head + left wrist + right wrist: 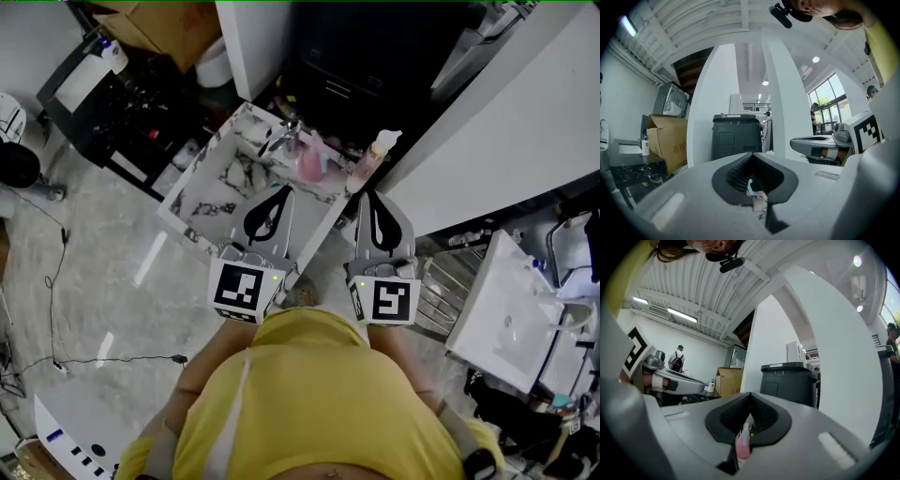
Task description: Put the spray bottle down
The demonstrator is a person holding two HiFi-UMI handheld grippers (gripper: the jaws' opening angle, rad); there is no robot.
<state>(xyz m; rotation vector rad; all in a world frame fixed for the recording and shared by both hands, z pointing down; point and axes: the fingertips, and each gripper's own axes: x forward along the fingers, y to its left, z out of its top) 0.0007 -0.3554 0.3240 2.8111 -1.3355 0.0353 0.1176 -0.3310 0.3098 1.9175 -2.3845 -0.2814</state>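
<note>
**Yellow shirt lowest in frame; spray bottle down, both grippers off it**

Bottle, peach w/ white head, stands at the 3 o'clock end of the marble counter, touched by nothing. At its 6 o'clock, v. close, the right gripper: jaws pressed together, pinching nothing. At its 9 o'clock, a pink bottle & the faucet. Further round at 8 o'clock, the left gripper, over the counter, jaws likewise together and empty.
</note>
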